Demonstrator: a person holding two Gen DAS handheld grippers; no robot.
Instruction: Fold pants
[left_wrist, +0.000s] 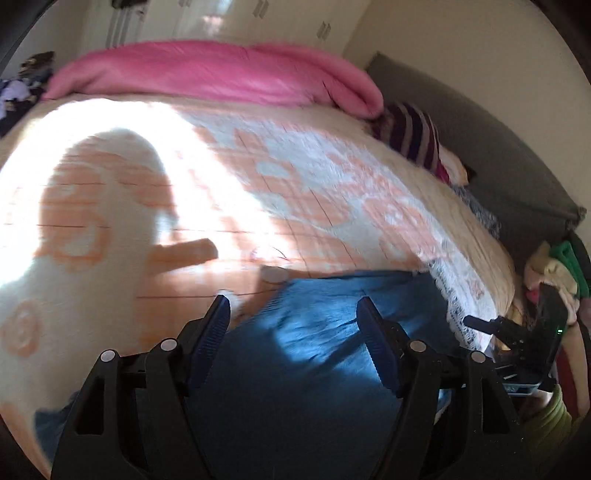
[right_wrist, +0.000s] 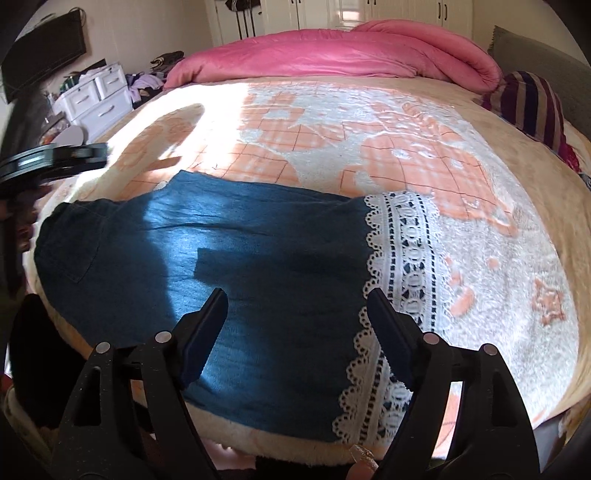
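Along the near edge of the bed (right_wrist: 424, 122) lie the pants (right_wrist: 236, 251), a teal-blue pair spread flat over the peach and white blanket (right_wrist: 498, 240). They look already doubled leg over leg, judging by the single broad panel. The waist with a back pocket is at the left and a wide white lace hem (right_wrist: 399, 280) at the right. What seems left is folding them across their length, hem toward waist, and perhaps once more after that. The cloth appears thin and soft, with a few shallow creases near the far edge, part in sunlight and part under shadow.

Above the lower part of the pants hangs the right claw (right_wrist: 295, 317), its jaws spread wide and holding nothing. The left claw (left_wrist: 293, 325) is likewise released and empty, over the waist end; its view is blurred. Farther off, a pink duvet (right_wrist: 332, 55) is heaped along the far side and a striped pillow (right_wrist: 532, 103) sits at the right.
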